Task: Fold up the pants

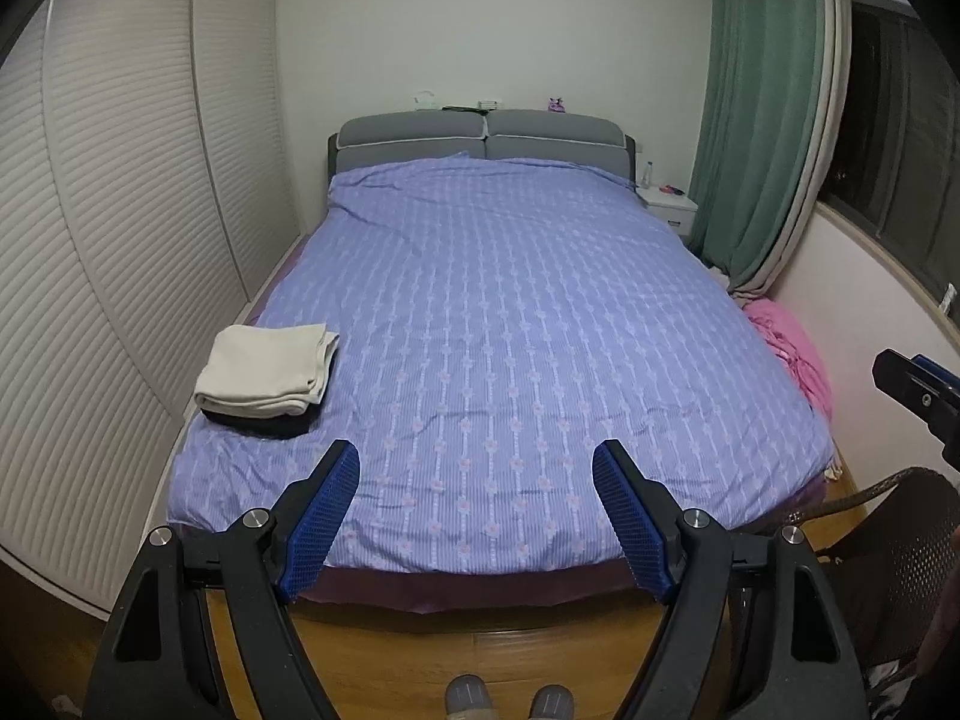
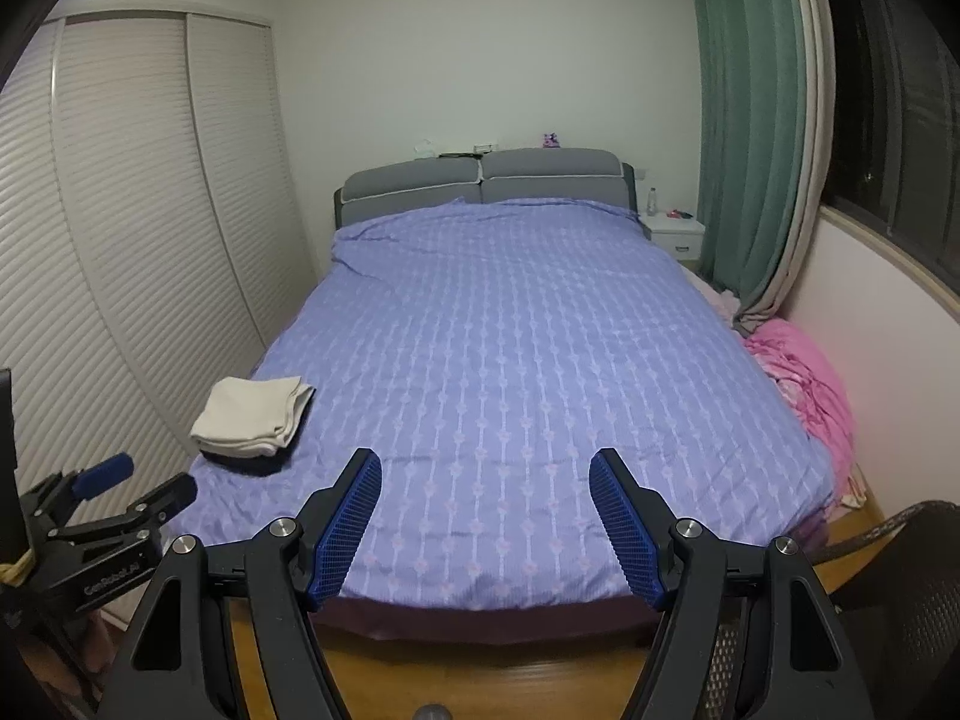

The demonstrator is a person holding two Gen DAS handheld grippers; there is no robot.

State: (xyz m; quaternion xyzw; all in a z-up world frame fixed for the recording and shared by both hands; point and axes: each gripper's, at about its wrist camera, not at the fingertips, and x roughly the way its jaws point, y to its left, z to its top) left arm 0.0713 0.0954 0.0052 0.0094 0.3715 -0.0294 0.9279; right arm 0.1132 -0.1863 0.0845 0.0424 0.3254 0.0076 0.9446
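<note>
A folded cream garment point(image 1: 264, 371) point(image 2: 252, 417) rests on top of a folded dark garment point(image 1: 255, 425) point(image 2: 240, 461) at the near left corner of the bed. My left gripper point(image 1: 477, 462) is open, held above the foot of the bed with nothing between its blue pads. My right gripper point(image 2: 486, 471) is open too, over the same end of the bed and holding nothing. In the right wrist view the left gripper point(image 2: 129, 477) shows at the left edge; in the left wrist view part of the right gripper's body shows at the right edge. Both stand back from the folded stack.
The bed's purple patterned cover point(image 1: 510, 330) point(image 2: 510, 348) lies flat. A louvred wardrobe point(image 1: 120, 240) lines the left, a green curtain point(image 1: 756, 120) and window the right. Pink bedding point(image 1: 798, 354) lies beside the bed. A dark chair point(image 1: 900, 570) stands at near right. Slippered feet point(image 1: 510, 702) stand on wood floor.
</note>
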